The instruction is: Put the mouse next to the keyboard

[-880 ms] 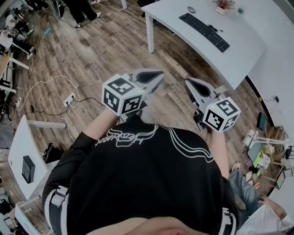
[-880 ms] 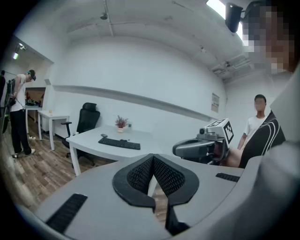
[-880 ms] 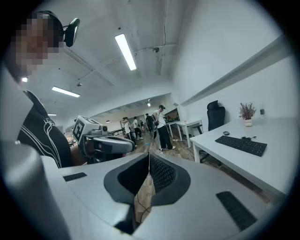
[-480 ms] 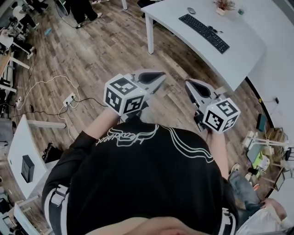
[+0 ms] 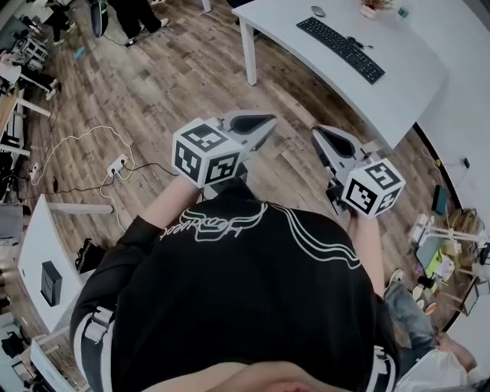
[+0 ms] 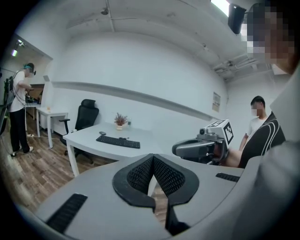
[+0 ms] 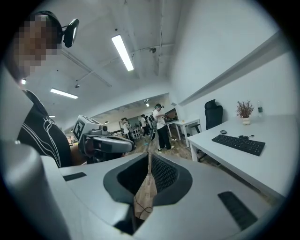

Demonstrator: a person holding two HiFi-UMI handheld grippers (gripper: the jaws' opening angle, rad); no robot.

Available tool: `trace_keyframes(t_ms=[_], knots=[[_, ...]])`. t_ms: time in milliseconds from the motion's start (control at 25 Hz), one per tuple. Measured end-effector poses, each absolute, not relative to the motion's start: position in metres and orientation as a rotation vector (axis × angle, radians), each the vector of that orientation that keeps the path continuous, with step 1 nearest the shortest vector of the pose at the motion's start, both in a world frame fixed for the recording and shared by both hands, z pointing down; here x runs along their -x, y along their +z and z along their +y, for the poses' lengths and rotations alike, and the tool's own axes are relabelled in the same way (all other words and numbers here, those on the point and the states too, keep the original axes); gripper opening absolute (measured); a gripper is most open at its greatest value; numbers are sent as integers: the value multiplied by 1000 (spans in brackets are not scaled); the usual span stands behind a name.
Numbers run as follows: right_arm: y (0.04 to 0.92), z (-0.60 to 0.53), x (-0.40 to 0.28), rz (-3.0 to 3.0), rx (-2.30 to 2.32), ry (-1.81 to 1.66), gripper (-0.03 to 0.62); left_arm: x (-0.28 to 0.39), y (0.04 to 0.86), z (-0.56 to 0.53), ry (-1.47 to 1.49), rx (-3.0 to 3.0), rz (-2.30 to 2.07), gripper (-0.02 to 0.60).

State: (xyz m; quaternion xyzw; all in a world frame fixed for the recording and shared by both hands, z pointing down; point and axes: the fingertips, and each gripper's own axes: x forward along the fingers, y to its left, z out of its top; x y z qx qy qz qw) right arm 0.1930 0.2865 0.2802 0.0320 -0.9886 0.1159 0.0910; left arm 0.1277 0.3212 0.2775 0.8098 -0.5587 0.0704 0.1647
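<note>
Fingers (image 6: 140, 174) of our left gripper (image 5: 266, 122) are pressed together w/ nothing in them. Same for the right gripper (image 5: 317, 132): fingers shut, nothing held. We hold both up in front of our chest, over the wood floor (image 5: 176, 84).

The mouse (image 5: 318, 11) sits on the white desk (image 5: 406, 84), just past the far end of the keyboard (image 5: 341, 50). It is near the keyboard but not touching, & not far from the small plant pot (image 5: 374, 9). We are well apart from the desk, so no grab can happen yet.

The step now, we think, is to walk up to the desk. How to do it well:
- Get close first, so we don't have to stretch.
- Use the right gripper, b/c the desk is on that side.
- Open its fingers wide before they get to the mouse, not on top of it.
- Come in low & flat, one finger on each side of the mouse, then squeeze softly. It looks smooth & round, so it may slip.
- Lift just a little, bring it to the long side of the keyboard & set it flat, just beside, not on the keys.
- Let go, then pull straight back so we don't bump it.
- Keep the left gripper out of the way.
- We can't tell if the mouse has a cord. If it does, don't tug.
</note>
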Motion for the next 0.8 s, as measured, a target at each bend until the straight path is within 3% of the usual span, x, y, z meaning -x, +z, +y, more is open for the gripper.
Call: trace_keyframes(t_ms=[480,800], knots=[[307,231,-162,-2890,-145,393,12,-93,296,253,205,-2324,-1514,6],[331,147,-98,-2846,-255,456,12,-19,328,167,205,-2299,-1410,6]])
